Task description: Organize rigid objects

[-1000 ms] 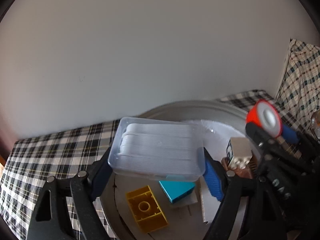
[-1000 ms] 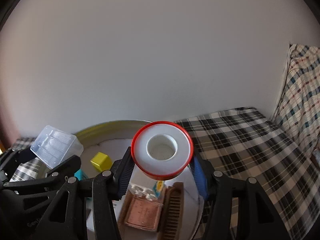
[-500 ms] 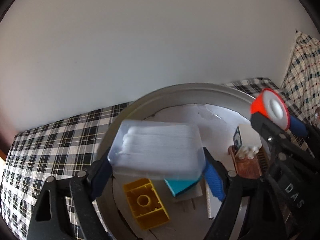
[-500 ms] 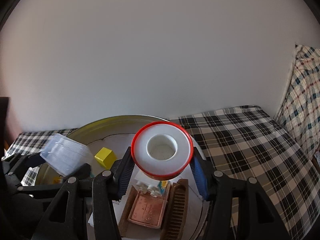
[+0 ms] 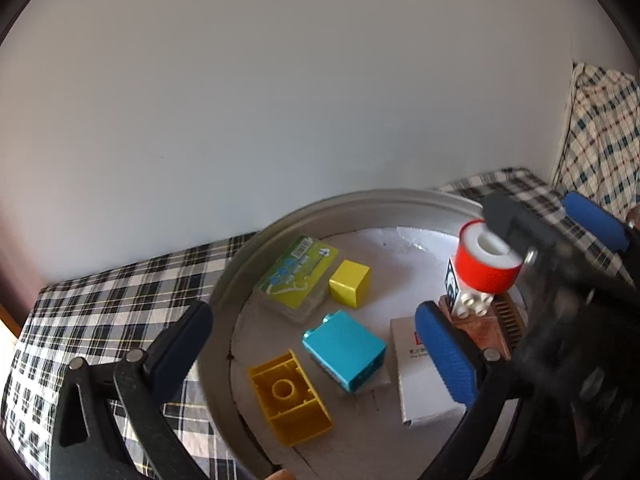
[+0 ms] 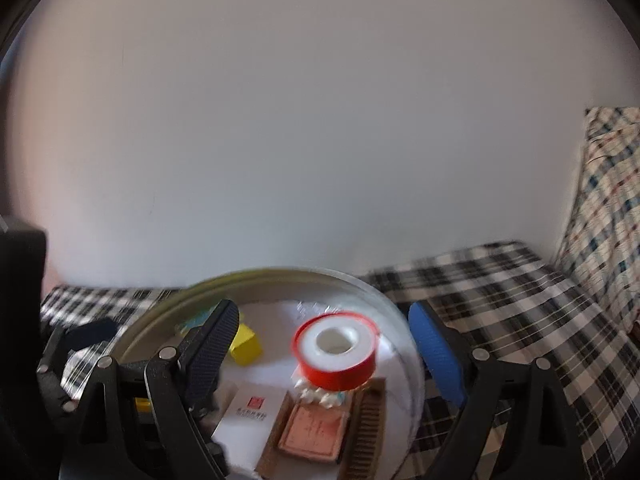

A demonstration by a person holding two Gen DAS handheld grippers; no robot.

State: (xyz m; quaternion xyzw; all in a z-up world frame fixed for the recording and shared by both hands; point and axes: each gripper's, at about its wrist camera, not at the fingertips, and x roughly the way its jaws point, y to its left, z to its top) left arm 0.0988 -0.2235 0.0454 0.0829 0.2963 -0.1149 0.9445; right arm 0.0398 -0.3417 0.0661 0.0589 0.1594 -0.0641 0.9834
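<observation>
Red-rimmed white tape roll (image 6: 335,354) sits atop white studded block (image 5: 474,302) in round metal tray (image 5: 248,264), free between wide-apart jaws of right gripper (image 6: 326,354). Left gripper (image 5: 316,344) jaws wide, holding nothing. Clear plastic box w/ green label (image 5: 298,276) flat in tray beside yellow cube (image 5: 349,288).

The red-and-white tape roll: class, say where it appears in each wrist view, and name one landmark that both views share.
Left wrist view: the red-and-white tape roll is at the right, above the white toy brick.
Right wrist view: the roll is at lower centre, between the open fingers.
Shared landmark: the small yellow cube.
</observation>
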